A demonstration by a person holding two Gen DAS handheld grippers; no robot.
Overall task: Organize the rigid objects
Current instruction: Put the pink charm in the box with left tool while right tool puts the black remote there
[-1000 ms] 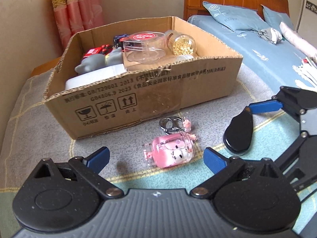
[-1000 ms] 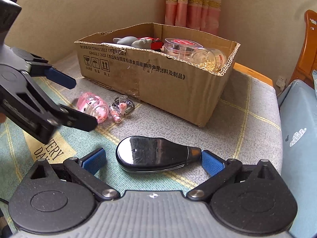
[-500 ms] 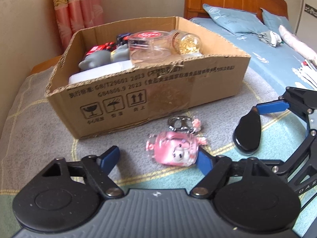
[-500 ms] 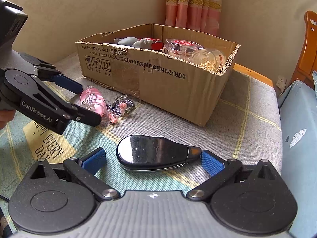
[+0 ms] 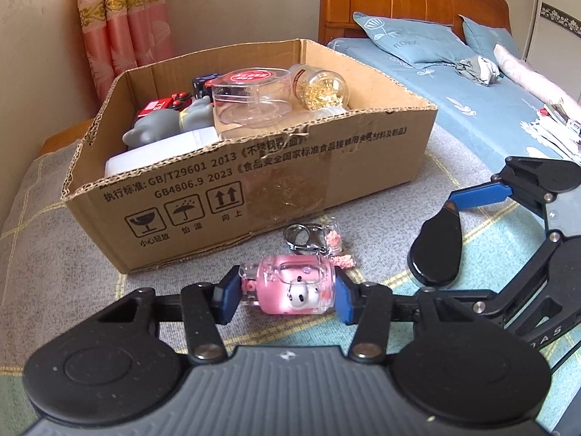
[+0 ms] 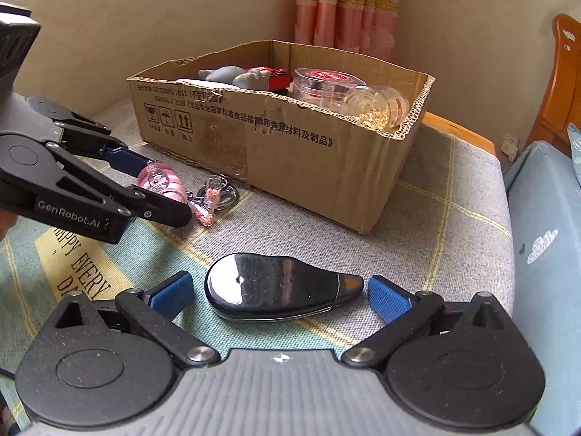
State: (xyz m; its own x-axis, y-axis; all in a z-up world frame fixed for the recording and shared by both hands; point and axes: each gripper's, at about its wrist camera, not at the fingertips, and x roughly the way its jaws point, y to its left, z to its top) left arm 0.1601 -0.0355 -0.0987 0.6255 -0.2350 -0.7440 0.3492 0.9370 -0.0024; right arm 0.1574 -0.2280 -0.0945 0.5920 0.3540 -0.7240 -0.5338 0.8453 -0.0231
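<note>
Bedroom setup: checked blanket (image 6: 454,196) on a low surface, bed (image 5: 472,83) alongside, pink curtain (image 5: 120,18) behind. Landmark is the cardboard box (image 5: 276,196), open-topped and already part-loaded: grey toy, red item, clear round tub, jar of gold bits.

Left gripper (image 5: 288,296) is closed on the pink keychain toy (image 5: 292,289), blue pads pressing on both ends. Toy sits just in front of the box's printed front wall, apparently resting on the blanket; its long axis runs pad to pad, roughly parallel to that wall. Key ring and bead charm (image 5: 312,238) trail off it toward the box, lying between toy and wall.

Right gripper (image 6: 277,292) is wide open, holding nothing. Black case (image 6: 276,290) lies between its pads with a visible gap on each side, long axis across the opening, pointed tip toward the right pad. Case is in front of the box too, farther out than the toy and nearer the box's bed-side corner.

Judgement: left hand has the shorter trip. Box is straight ahead of its fingers, so lift, clear the front wall, drop inside. Watch the dangling ring catching the cardboard edge. The black case probably goes in next, gripped end to end.
</note>
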